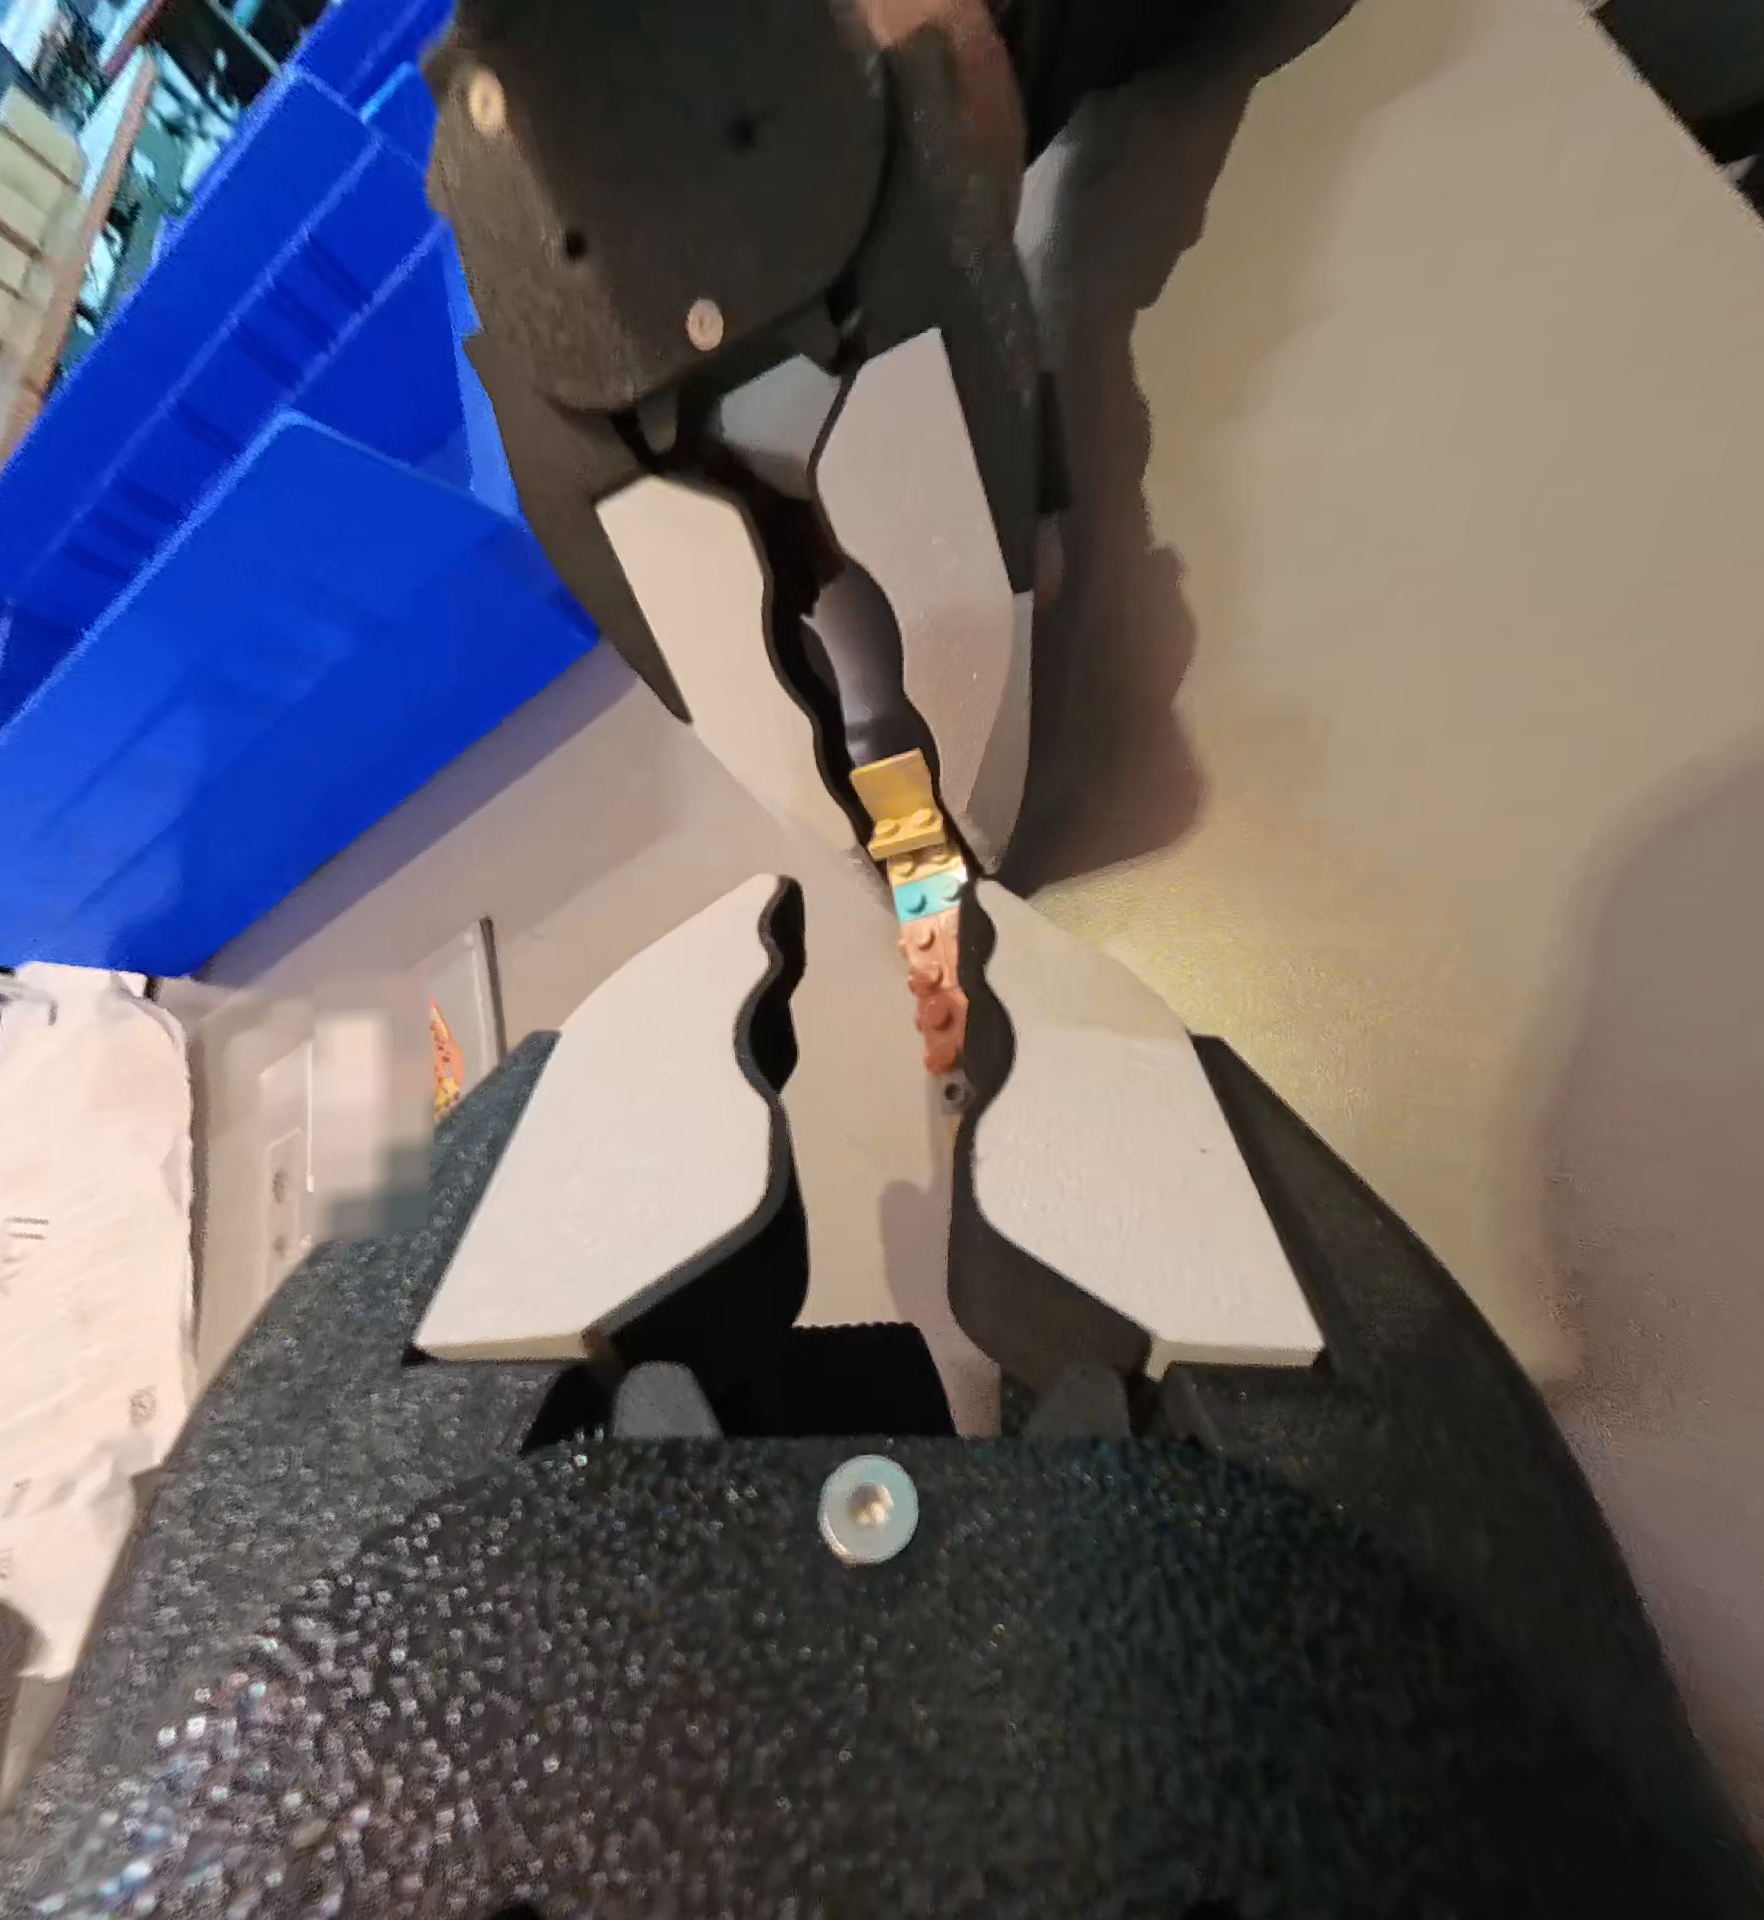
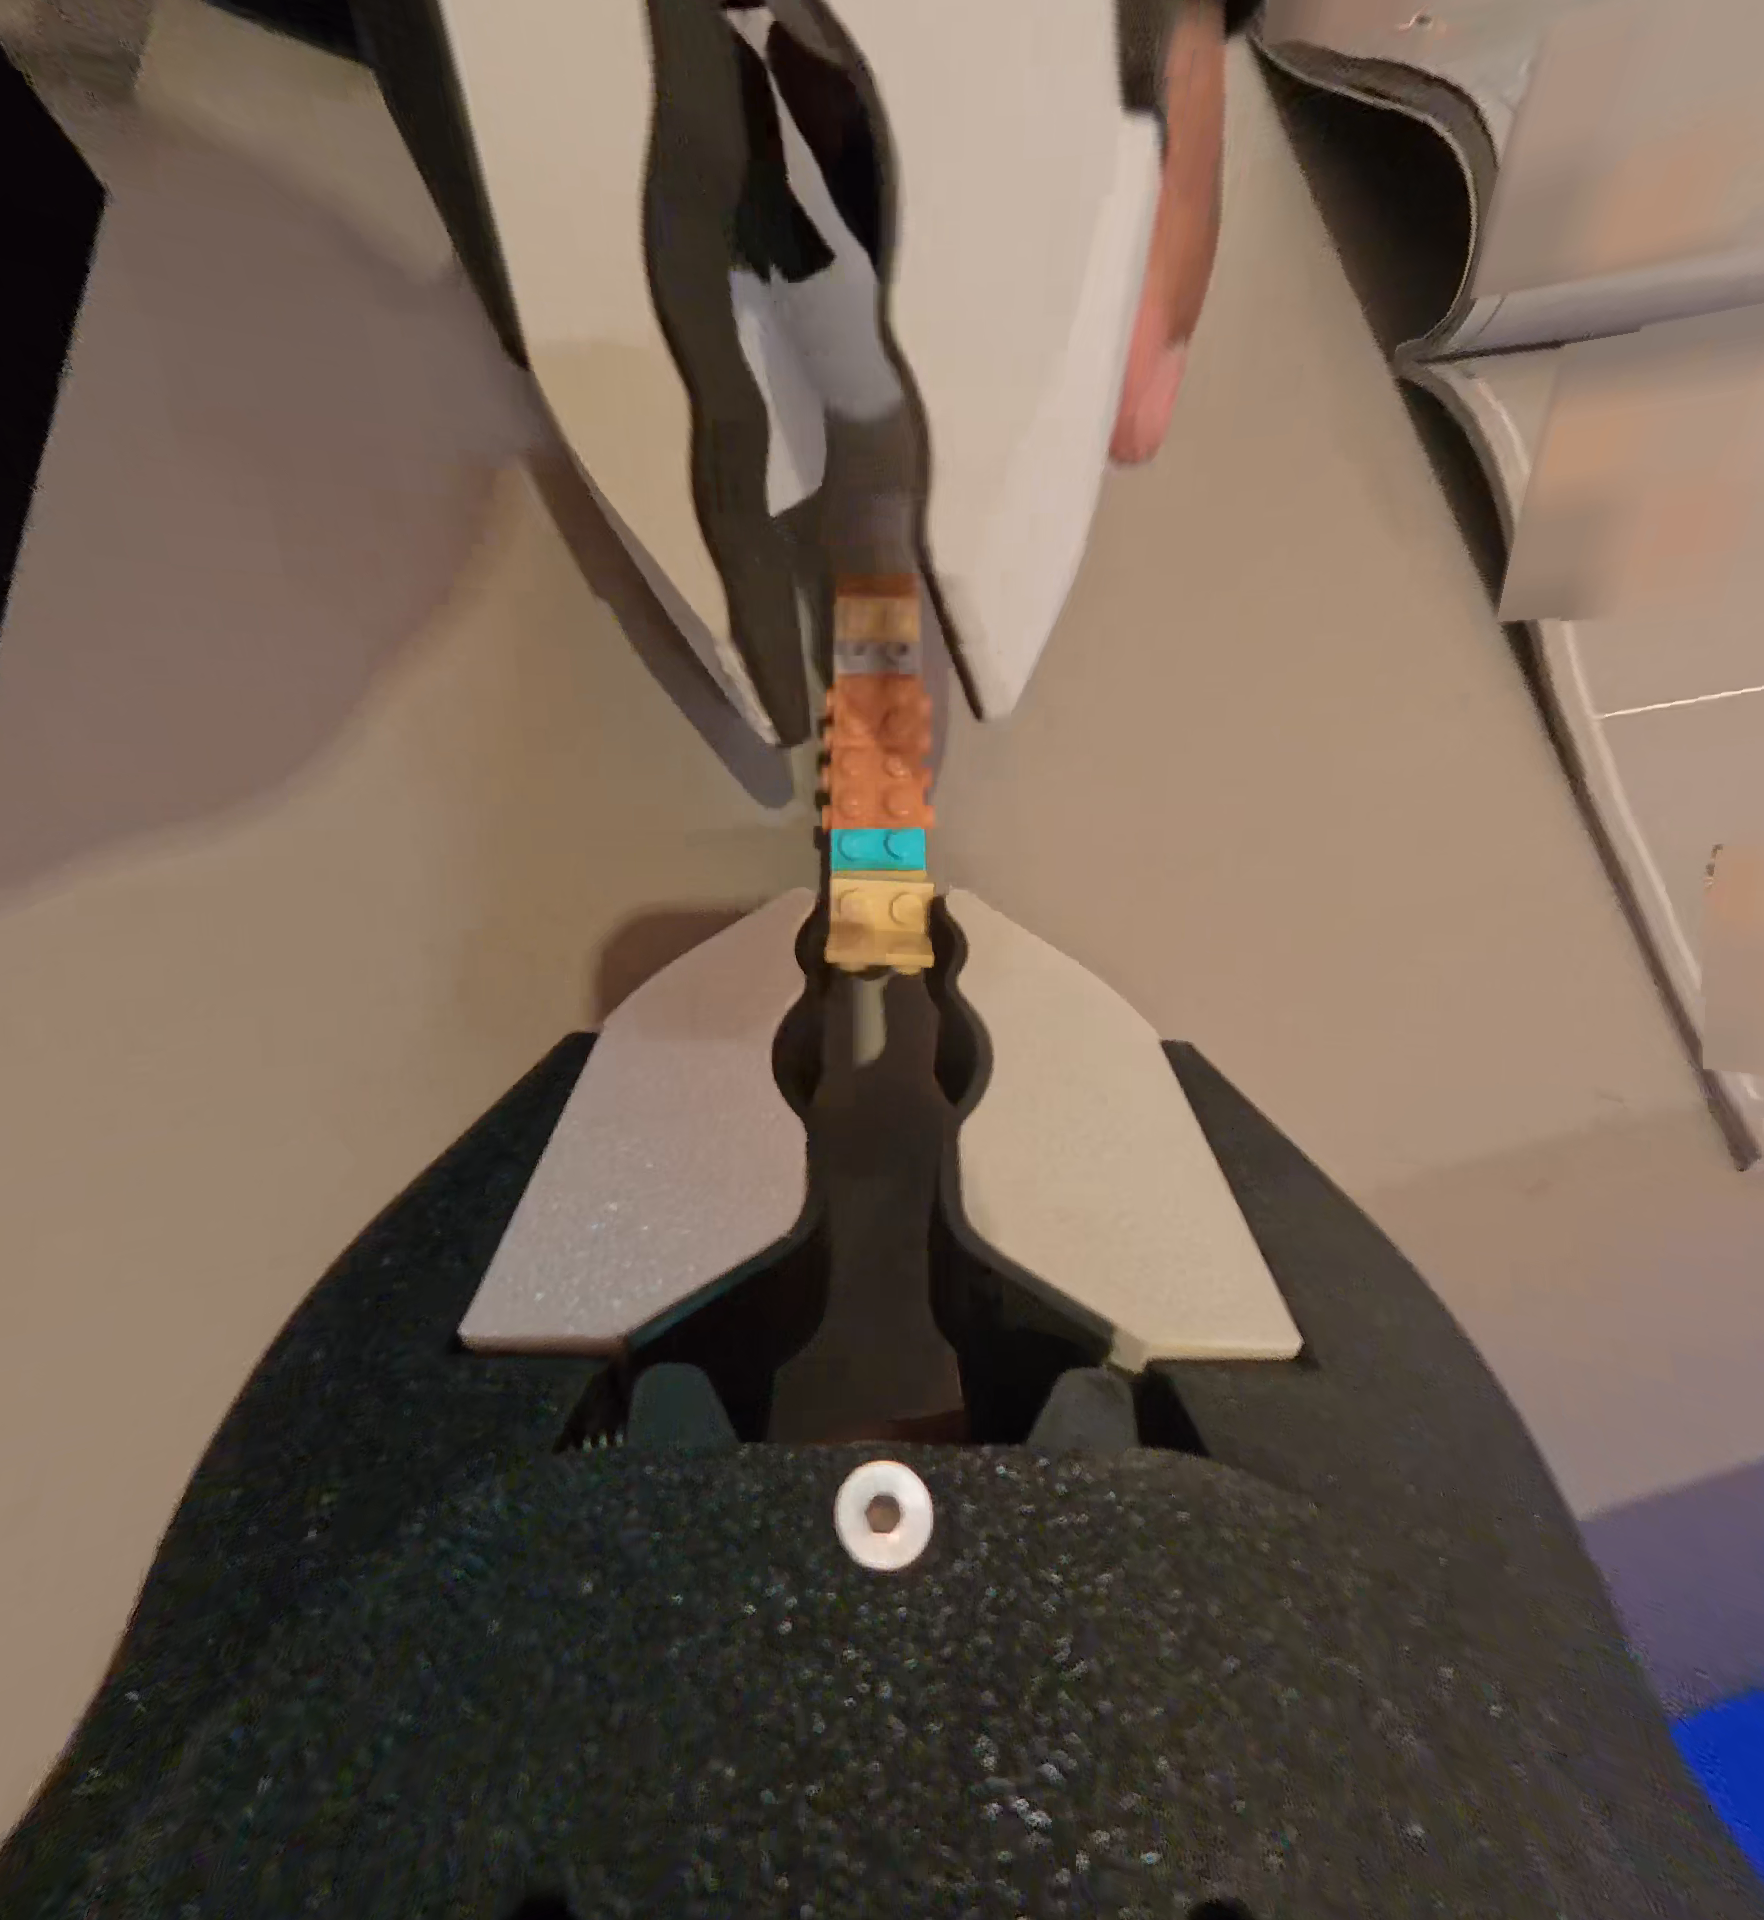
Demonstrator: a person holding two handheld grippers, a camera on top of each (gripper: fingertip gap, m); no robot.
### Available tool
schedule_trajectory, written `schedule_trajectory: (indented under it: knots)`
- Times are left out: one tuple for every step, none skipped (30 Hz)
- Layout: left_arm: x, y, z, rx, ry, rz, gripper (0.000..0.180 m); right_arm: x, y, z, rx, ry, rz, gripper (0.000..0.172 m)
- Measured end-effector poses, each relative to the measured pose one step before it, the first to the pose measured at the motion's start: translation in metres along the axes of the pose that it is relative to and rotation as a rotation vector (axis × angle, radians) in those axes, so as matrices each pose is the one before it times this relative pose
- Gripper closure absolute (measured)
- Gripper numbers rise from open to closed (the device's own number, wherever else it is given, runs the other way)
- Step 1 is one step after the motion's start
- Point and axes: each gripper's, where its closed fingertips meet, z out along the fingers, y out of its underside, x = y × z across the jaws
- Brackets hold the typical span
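Toy-brick strip (image 2: 880,821), tan, teal and orange studded plates in one row, hangs in the air between your two grippers over the beige table (image 1: 1429,727). Your right gripper (image 2: 878,940) pinches its tan end. Your left gripper (image 1: 883,904) stands apart, the orange end lying against only one finger (image 1: 1003,997). Three blue bins (image 1: 265,665) are stacked at the table edge, contents hidden.

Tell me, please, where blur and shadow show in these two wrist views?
Left wrist view: the far gripper's body is motion-smeared and its dark shadow falls on the table; brick strip fairly sharp. Right wrist view: the strip is soft and the upper fingers streak.
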Motion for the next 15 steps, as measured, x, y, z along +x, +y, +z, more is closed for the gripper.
schedule_trajectory:
  knots:
    - [0.00051,-0.00218,-0.00194,0.0067,0.0003,0.0183,0.152,-0.00138,-0.00013,0.00026,0.0066,-0.0271,0.0357,0.155]
    - [0.00192,-0.00130,-0.00067,-0.0007,0.0046,0.0242,0.151,-0.00084,-0.00025,-0.00005,0.0066,-0.0241,0.0382,0.154]
    - [0.00248,-0.00022,0.00019,-0.0091,0.0039,0.0299,0.151,0.00008,-0.00039,-0.00023,0.0062,-0.0156,0.0284,0.154]
    - [0.00182,0.00097,0.00120,-0.0154,-0.0016,0.0239,0.151,0.00097,0.00102,0.00001,-0.0040,-0.0042,0.0118,0.154]
    - [0.00111,0.00189,0.00184,-0.0198,-0.0027,0.0142,0.151,0.00156,0.00201,0.00025,-0.0126,0.0074,-0.0007,0.154]
    - [0.00159,0.00257,0.00196,-0.0196,0.0036,0.0075,0.150,0.00087,0.00164,0.00044,-0.0111,0.0060,-0.0014,0.154]
    - [0.00165,0.00262,0.00176,-0.0173,0.0074,0.0022,0.150,-0.00010,0.00102,0.00057,-0.0096,0.0021,0.0008,0.154]
    - [0.00059,0.00305,0.00142,-0.0184,0.0029,-0.0023,0.150,-0.00020,0.00061,0.00036,-0.0082,0.0033,-0.0034,0.154]
    - [0.00063,0.00344,0.00144,-0.0208,0.0074,-0.0104,0.150,-0.00047,0.00047,0.00030,-0.0096,0.0026,-0.0060,0.154]
    - [0.00112,0.00402,0.00163,-0.0255,0.0136,-0.0193,0.149,-0.00029,0.00054,0.00046,-0.0092,0.0028,-0.0082,0.154]
    - [0.00035,0.00403,0.00179,-0.0272,0.0094,-0.0209,0.147,-0.00030,0.00011,0.00057,-0.0066,0.0029,-0.0079,0.154]
    - [-0.00042,0.00332,0.00174,-0.0222,0.0027,-0.0188,0.144,-0.00009,0.00012,0.00050,-0.0062,0.0034,-0.0042,0.154]
    - [0.00014,0.00221,0.00153,-0.0145,0.0063,-0.0193,0.143,0.00006,0.00024,0.00041,-0.0069,0.0042,-0.0030,0.154]
    - [0.00097,0.00141,0.00145,-0.0091,0.0132,-0.0243,0.142,0.00009,0.00022,0.00054,-0.0068,0.0049,-0.0059,0.154]
    - [0.00139,0.00130,0.00144,-0.0080,0.0179,-0.0299,0.140,0.00008,0.00036,0.00039,-0.0066,0.0054,-0.0079,0.155]
